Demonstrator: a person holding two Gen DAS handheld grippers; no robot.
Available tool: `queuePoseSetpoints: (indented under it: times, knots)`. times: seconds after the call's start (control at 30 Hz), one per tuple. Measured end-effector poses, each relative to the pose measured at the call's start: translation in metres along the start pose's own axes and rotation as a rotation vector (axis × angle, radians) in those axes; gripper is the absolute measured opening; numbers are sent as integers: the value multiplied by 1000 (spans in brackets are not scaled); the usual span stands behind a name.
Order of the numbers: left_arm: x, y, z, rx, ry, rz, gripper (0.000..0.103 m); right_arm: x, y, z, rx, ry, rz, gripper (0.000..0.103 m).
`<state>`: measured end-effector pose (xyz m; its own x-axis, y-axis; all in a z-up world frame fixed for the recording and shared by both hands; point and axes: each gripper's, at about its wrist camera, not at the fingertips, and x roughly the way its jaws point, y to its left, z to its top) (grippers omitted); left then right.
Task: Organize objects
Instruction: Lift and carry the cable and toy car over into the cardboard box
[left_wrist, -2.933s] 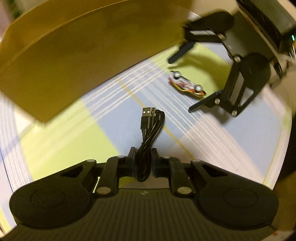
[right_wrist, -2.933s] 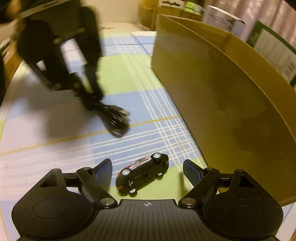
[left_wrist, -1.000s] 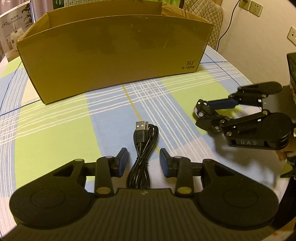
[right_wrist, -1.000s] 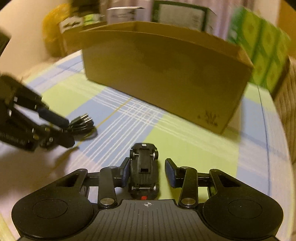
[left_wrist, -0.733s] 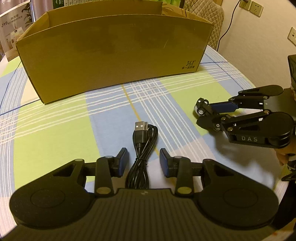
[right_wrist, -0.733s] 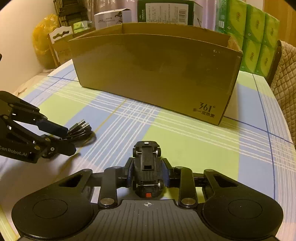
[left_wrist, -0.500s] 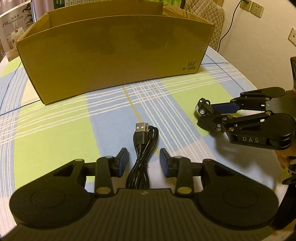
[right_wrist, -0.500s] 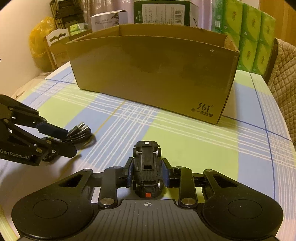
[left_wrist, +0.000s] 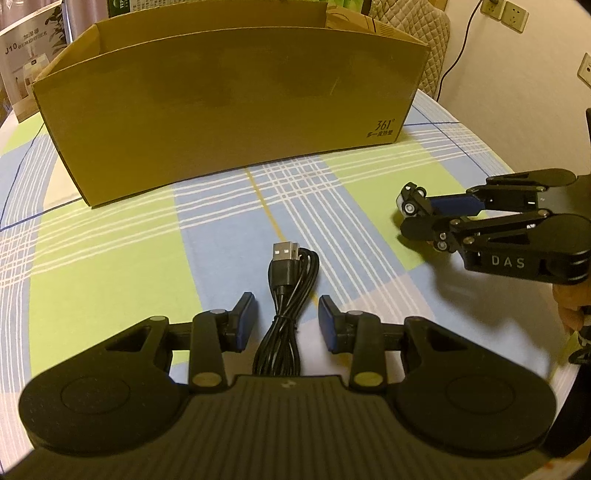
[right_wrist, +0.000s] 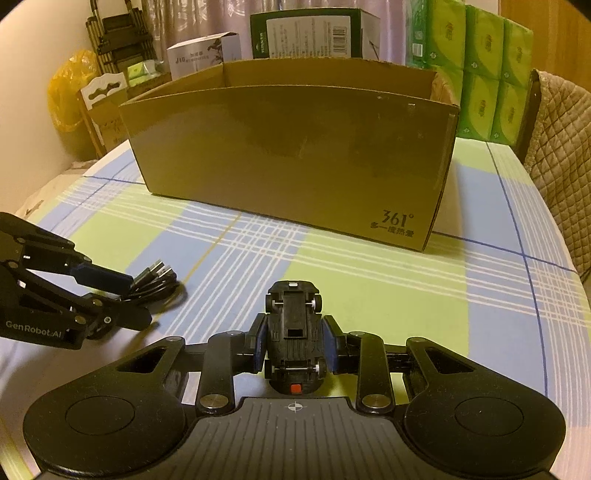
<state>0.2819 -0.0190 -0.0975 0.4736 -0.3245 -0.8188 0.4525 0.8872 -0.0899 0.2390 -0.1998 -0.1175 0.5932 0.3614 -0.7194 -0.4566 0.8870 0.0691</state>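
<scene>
Right gripper (right_wrist: 294, 341) has closed on the toy car (right_wrist: 294, 328), underside up; left gripper (left_wrist: 286, 323) still gapes around the USB cable (left_wrist: 286, 295), ungripped. Cardboard box (right_wrist: 288, 155) is likely next.

Black cable (left_wrist: 286, 295), brown box (left_wrist: 229, 107), plaid tablecloth (left_wrist: 110, 258)

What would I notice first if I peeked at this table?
Probably the toy car, squeezed belly-up in the right claw above the checked tablecloth. Behind it stands a big open cardboard box. To the left, a coiled black USB cable lies between the open left claw's fingers.
</scene>
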Motion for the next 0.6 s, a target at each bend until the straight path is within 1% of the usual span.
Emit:
queuePoseSetpoints:
  times: [0.07,0.13,0.2,0.43,0.6]
  knots:
    - [0,0,0,-2,3,9,28,0,-1,0,6,-2,-2,27]
    - [-1,2,0,-12,5,20,11,0,-2,1,12,-4,-3,27]
    - [-1,5,1,-36,5,14,10,-1,-1,1,15,-7,-3,27]
    - [-6,1,2,-46,-36,11,10,-3,0,2,15,-23,-3,27]
    - [-9,0,2,-63,-47,18,10,-7,-1,2,27,-35,-5,27]
